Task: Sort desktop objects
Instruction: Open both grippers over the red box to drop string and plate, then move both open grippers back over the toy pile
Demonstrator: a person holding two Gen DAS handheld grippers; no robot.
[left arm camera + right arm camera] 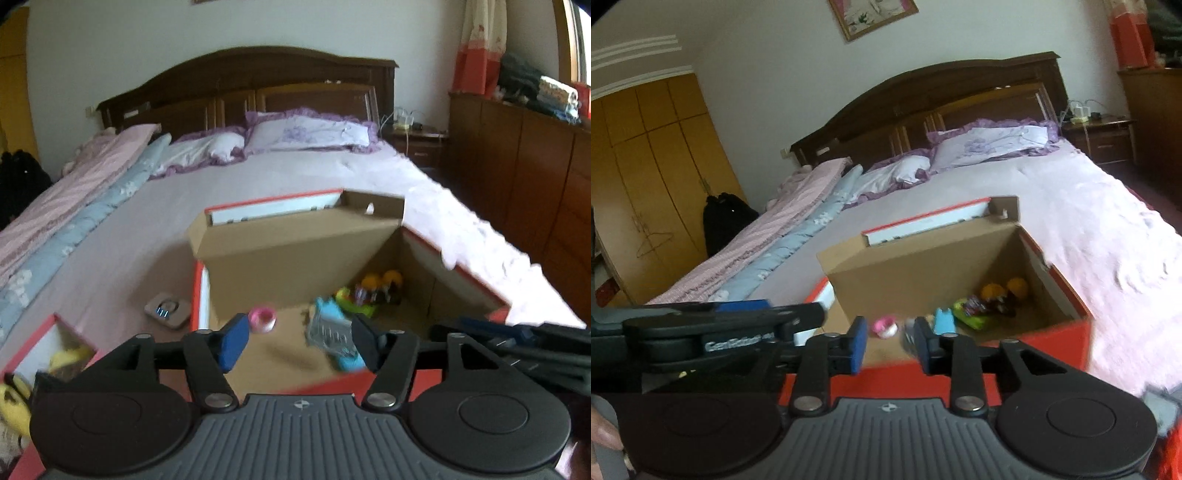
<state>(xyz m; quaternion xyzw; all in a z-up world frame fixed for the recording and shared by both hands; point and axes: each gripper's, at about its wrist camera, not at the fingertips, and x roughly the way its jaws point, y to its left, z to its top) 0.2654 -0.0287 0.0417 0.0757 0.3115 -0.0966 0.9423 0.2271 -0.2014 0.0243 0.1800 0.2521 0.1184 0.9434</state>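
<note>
both grippers, left [297, 341] and right [891, 345], agape and empty over red-sided carton [1027, 345] at frame centre; blurred, unreadable white lettering mid-left.

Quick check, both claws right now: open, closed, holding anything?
Left claw: open, nothing between its fingers, held above the open cardboard box.
Right claw: open, empty, at the same box's near red wall.
</note>
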